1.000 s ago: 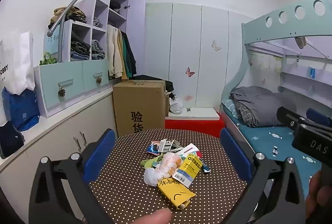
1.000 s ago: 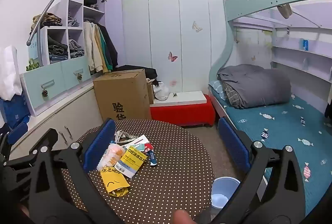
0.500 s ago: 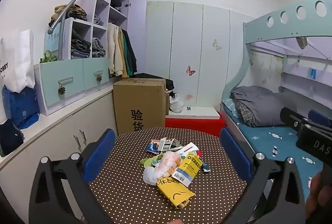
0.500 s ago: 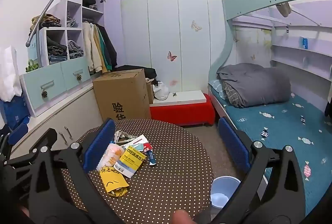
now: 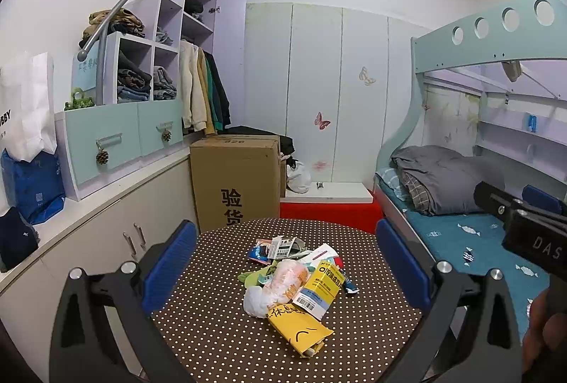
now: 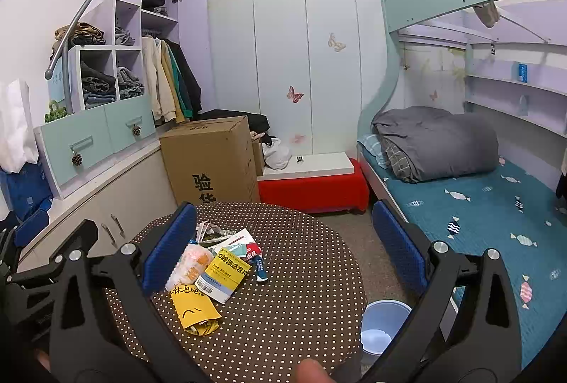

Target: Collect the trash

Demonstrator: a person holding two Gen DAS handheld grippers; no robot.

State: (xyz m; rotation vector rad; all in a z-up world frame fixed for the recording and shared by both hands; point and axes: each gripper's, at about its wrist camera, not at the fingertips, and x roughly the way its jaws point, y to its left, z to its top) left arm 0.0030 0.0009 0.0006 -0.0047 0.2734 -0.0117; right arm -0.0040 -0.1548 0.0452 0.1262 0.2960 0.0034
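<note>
A pile of trash point(image 5: 296, 283) lies on a round brown polka-dot table point(image 5: 219, 330): a yellow box point(image 5: 320, 289), a yellow packet point(image 5: 299, 330), an orange-white wrapper point(image 5: 283, 283) and torn papers. It also shows in the right wrist view point(image 6: 216, 271). My left gripper point(image 5: 285, 266) is open and empty, held above the table's near side with the pile between its fingers. My right gripper point(image 6: 283, 248) is open and empty, to the right of the pile. A blue bin point(image 6: 381, 324) stands on the floor right of the table.
A cardboard box point(image 5: 235, 181) stands behind the table. A red bench point(image 5: 326, 209) lies beyond it. A bunk bed point(image 6: 471, 198) with a grey quilt is on the right. Cabinets and shelves point(image 5: 117, 142) line the left wall.
Both views have shifted slightly; the grippers have risen a little. The trash pile has not moved and both grippers stay open.
</note>
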